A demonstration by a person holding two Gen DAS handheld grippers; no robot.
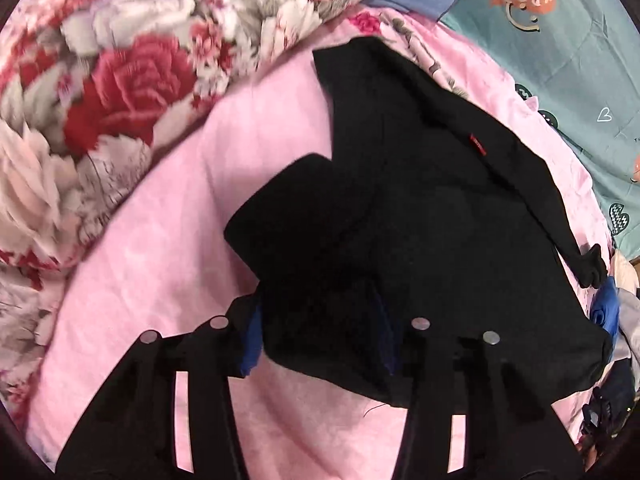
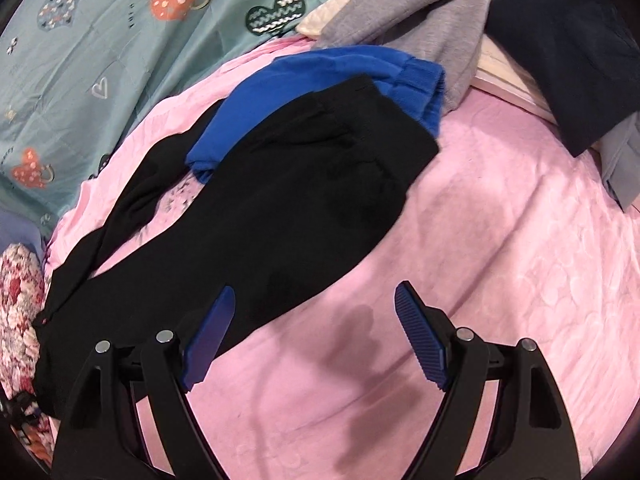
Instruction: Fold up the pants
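**Black pants between the left jaws, right jaws wide over bare sheet**

The left gripper (image 1: pixel 320 332) stands partly open with a fold of the black pants (image 1: pixel 420 208) bunched between its blue pads (image 1: pixel 250 344); the cloth covers most of both pads, so whether they press on it cannot be told. The right gripper (image 2: pixel 316 336) has its ribbed blue pads (image 2: pixel 420 340) spread wide with nothing between them but the pink sheet (image 2: pixel 500 264) and a shadow; its left pad sits just at the edge of the pants (image 2: pixel 288 200).

The pants lie spread on the pink sheet, one leg trailing off as a thin strip toward the teal cover; a small red tag (image 1: pixel 477 145) shows on the upper layer. A blue garment (image 2: pixel 320 92) lies partly under the pants' far end.

Farther out, in the right wrist view, a grey garment (image 2: pixel 420 12) and a dark navy one (image 2: pixel 568 60) are heaped at the sheet's far edge. A teal cover with heart patterns (image 2: pixel 100 60) lies beyond the sheet, and a rose-printed quilt (image 1: pixel 100 100) is bunched along its other side.
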